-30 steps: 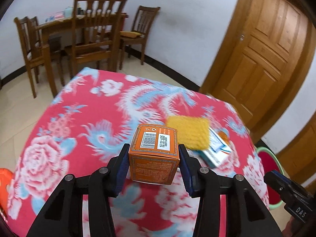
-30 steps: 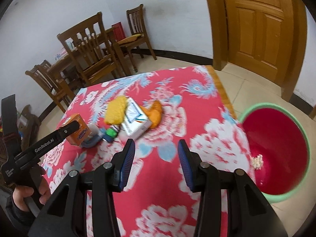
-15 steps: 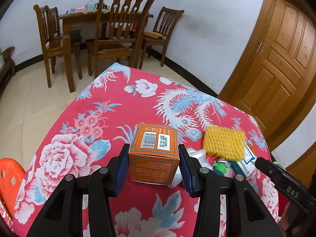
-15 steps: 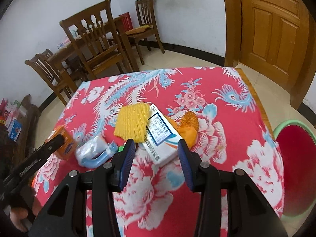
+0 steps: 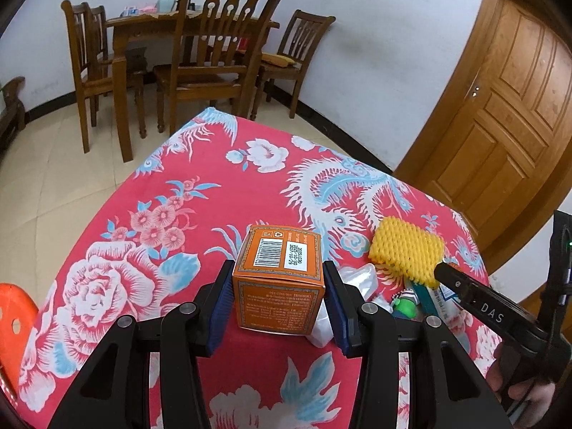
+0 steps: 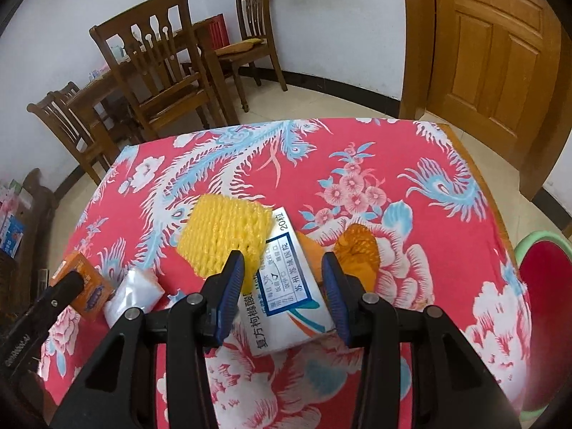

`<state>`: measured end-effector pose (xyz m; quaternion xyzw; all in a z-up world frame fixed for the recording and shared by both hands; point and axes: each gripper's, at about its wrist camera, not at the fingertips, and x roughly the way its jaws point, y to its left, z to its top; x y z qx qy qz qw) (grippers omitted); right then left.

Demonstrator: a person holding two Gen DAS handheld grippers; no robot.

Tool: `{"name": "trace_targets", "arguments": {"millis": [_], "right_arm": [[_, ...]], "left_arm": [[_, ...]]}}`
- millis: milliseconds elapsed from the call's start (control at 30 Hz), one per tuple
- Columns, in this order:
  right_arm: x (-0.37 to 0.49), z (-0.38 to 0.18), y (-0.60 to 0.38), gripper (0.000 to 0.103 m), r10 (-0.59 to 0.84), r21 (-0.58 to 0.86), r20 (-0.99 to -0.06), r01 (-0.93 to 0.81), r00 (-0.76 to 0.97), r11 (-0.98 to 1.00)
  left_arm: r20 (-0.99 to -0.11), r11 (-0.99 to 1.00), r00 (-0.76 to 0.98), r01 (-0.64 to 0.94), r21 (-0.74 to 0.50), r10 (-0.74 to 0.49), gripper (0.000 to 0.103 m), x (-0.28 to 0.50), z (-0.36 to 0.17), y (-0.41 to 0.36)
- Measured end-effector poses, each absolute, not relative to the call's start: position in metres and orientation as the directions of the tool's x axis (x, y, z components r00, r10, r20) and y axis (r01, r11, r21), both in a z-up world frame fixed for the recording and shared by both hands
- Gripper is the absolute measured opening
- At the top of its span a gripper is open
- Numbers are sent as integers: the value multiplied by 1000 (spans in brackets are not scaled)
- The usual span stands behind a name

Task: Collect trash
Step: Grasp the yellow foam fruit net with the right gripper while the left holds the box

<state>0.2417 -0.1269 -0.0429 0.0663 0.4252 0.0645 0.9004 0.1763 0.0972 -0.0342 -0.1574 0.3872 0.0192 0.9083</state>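
Left wrist view: left gripper [image 5: 278,302] pinches the orange box [image 5: 279,279] between its 2 blue pads, barcode label facing up. Box sits at the near part of the red floral tablecloth [image 5: 171,214]; whether it rests on the cloth or is lifted just off it, I cannot tell. Just right of the box: a crumpled clear plastic wrapper [image 5: 352,279], then a yellow foam net [image 5: 407,252], with a small green-and-white item [image 5: 405,304] below the net, too small to identify. One finger of the right gripper [image 5: 475,304] comes in from the right edge, its tip over the net's near corner, with part of the person's hand [image 5: 518,389] behind it.

Right wrist view: right gripper [image 6: 282,293] is spread, pads not pressing anything. Between the pads, lower down, lies a white medicine box [image 6: 286,296] with blue print, flat on the cloth. Yellow foam net overlaps the box's left far corner and sits just ahead of the left pad. Orange peel [image 6: 357,250] lies just right of the box, partly behind the right pad. Orange box and plastic wrapper are at far left, near the left gripper's finger. Red basin with green rim [image 6: 543,279] stands on the floor off the table's right side. Wooden chairs [image 6: 168,71] and door [image 6: 493,53] in background.
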Motion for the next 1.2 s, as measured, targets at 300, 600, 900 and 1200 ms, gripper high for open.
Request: {"name": "trace_targets", "arguments": {"millis": [300,600,900,1200], "right_arm": [[238,-40,-126,3,196,170,-753,-102,628,980],[225,-25,-131,2,238,203,-721,-131,651,970],[229,-25,-128,20,295,263,-707,-148,642,953],[247,-29,-118,43,261,244,-712,-119,652,962]], "left_arm": [[-709,951,700,-152,-270,-90,48,175,-33,95],[-703,952,706,-146,-270,-91,48,173,-29,91],[-705,949,703,-156,-275,-89,48,174,-30,95],[-710,947,699,-164,-278,-87,48,176,-32,98]]}}
